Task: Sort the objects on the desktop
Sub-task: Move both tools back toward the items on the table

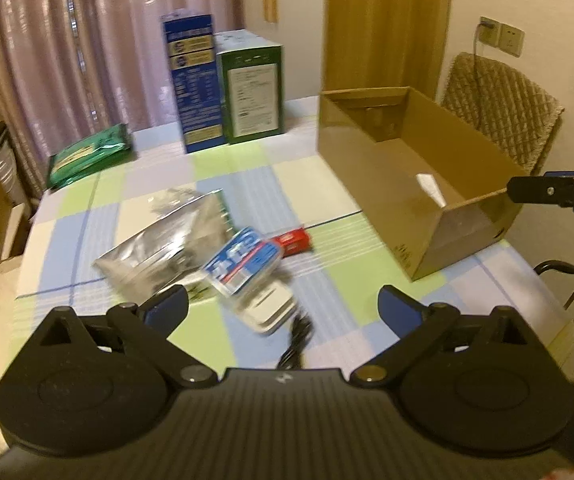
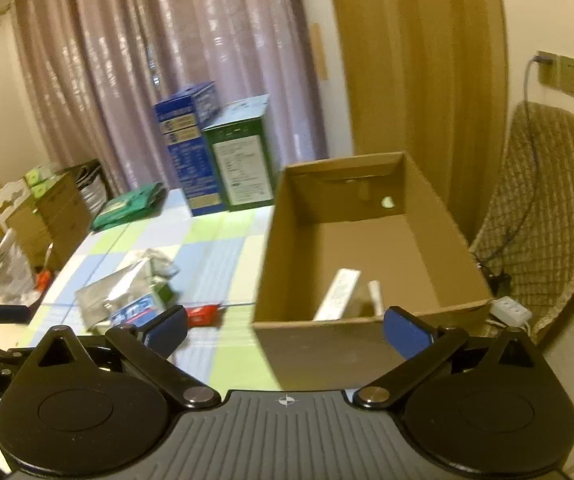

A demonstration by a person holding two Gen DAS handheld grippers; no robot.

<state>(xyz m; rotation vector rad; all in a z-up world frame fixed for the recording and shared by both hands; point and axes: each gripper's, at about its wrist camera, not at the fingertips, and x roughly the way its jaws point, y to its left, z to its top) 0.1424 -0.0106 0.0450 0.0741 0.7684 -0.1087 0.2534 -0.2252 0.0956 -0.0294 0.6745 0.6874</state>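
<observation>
Warm, dim indoor light tints both views yellowish. Motion blur smears the packets on the worktop (image 1: 327, 248) and the curtains (image 2: 175, 40); fisheye bends the edges, corners dark.

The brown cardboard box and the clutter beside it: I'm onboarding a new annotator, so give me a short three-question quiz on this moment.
1. True or false: the brown cardboard box is empty.
2. Multiple choice: the small red packet lies (A) inside the box, (B) on the checked tablecloth, (C) between a gripper's fingers.
3. Fill in: the left hand-held gripper and the right hand-held gripper both have their jaws ____.

Key
1. False: a white flat pack and a white stick-like item lie inside.
2. B, beside the blue-and-white blister pack and silver foil pouch.
3. Open, holding nothing.
</observation>
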